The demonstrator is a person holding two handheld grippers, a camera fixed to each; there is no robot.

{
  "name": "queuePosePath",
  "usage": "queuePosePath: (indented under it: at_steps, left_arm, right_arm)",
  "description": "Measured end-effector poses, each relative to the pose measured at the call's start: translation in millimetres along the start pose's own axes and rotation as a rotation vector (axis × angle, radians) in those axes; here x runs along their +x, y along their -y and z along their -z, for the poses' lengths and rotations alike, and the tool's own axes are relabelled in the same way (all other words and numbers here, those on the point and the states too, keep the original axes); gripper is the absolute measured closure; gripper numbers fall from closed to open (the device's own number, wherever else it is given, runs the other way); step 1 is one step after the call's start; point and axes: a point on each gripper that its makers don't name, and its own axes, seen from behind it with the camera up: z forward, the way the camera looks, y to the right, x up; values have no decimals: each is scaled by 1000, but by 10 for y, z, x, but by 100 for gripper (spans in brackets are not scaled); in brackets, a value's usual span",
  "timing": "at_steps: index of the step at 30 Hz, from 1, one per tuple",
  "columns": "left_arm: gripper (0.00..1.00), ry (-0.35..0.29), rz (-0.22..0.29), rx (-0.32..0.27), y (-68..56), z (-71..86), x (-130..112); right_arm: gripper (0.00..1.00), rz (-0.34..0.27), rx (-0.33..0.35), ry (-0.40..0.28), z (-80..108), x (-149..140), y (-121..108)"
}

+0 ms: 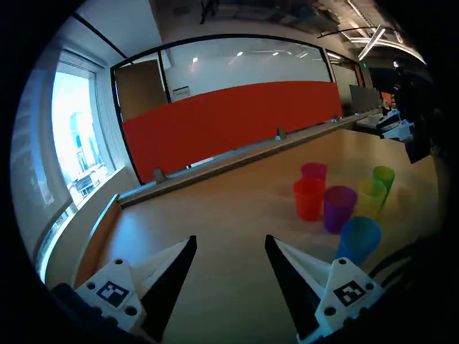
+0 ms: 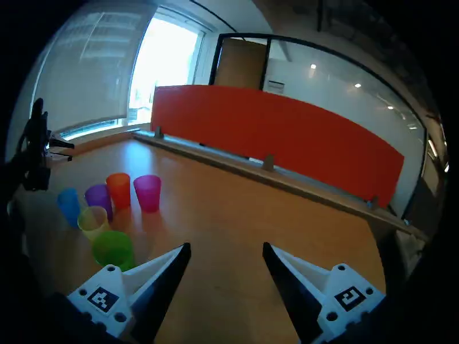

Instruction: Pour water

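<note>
- Left gripper: fingers spread wide, nothing between them, hanging over bare wooden table. Right gripper likewise, jaws apart and empty.
- Task's things: six plastic cups clustered on the table, off to the right in the left gripper view and to the left in the right gripper view. Blue cup sits closest to the left gripper; green cup sits just beside the right gripper's left finger.
- Orange cup, purple cup, yellow cup and magenta cup stand packed together, some seemingly touching.
- Cannot tell which cup holds water; no water visible from these angles.
- Risk, crowding: a wide-open finger coming in for one cup could clip a neighbour and knock it over.
- Risk, light cups: they look thin and light, so a hard squeeze may buckle a wall and a soft one may let it slip mid-tilt.
- Risk, wrong pick: lifting a full cup fast could slop water onto the table.
- Risk, green cup: any sideways drift of the right gripper could nudge it.
</note>
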Motion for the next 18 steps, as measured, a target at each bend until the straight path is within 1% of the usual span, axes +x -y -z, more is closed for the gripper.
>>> queuePosePath:
  at_steps: [6,11,18]
  left_arm:
    - [12,-64,46,55,196,68,211]
    - [12,-110,86,89,329,161,347]
    - [12,-149,117,126,441,249,433]
  right_arm:
    - [3,-9,-52,-84,72,279,-94]
    - [3,-13,-89,-125,133,382,-143]
    - [3,-24,-123,-173,222,530,-157]
